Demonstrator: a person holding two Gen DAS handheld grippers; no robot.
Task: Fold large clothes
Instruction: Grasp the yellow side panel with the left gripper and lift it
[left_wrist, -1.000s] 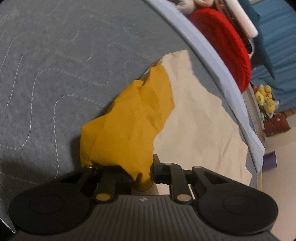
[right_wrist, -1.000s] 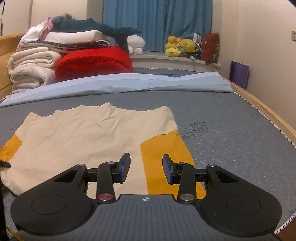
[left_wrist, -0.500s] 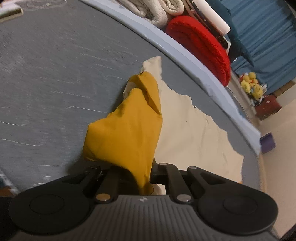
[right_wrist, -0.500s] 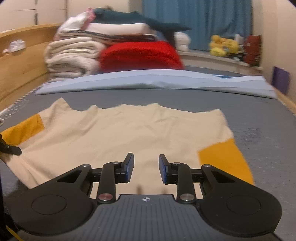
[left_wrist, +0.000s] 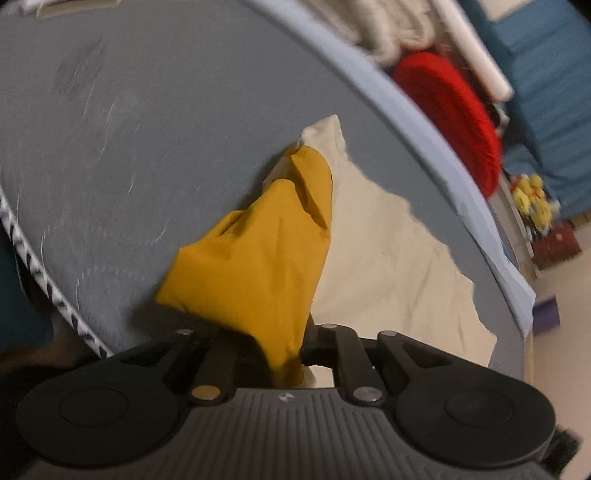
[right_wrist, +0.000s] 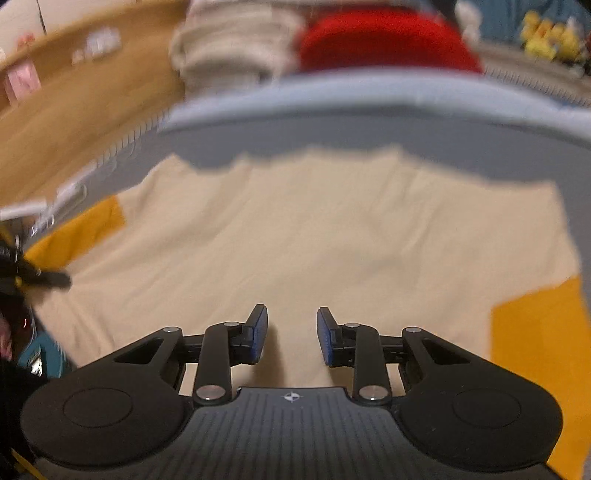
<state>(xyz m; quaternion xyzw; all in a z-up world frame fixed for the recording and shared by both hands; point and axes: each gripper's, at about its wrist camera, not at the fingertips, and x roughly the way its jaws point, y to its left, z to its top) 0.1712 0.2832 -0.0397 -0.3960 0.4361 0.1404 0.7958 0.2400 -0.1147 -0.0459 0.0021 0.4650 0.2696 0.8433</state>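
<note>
Two tools work over one garment on the bed. Left tool (left_wrist: 286, 350) has its jaws pinched on the mustard sleeve (left_wrist: 258, 251) of the cream shirt (left_wrist: 388, 266); its grip has just been loosening a little, yet the cloth sits bunched between the pads and is lifted off the grey mattress (left_wrist: 129, 147) near the left edge. From there the shirt spreads flat to the right across the mattress, its far hem short of the pale blue sheet (right_wrist: 369, 96). Right tool (right_wrist: 291, 336) hovers above the near middle of the shirt, jaws partly apart with nothing between them — they have just been narrowing. At the far right lies the other mustard sleeve (right_wrist: 539, 350), flat. Beyond, a red blanket (right_wrist: 384, 40) and folded towels (right_wrist: 229, 48) are stacked — blurred.
</note>
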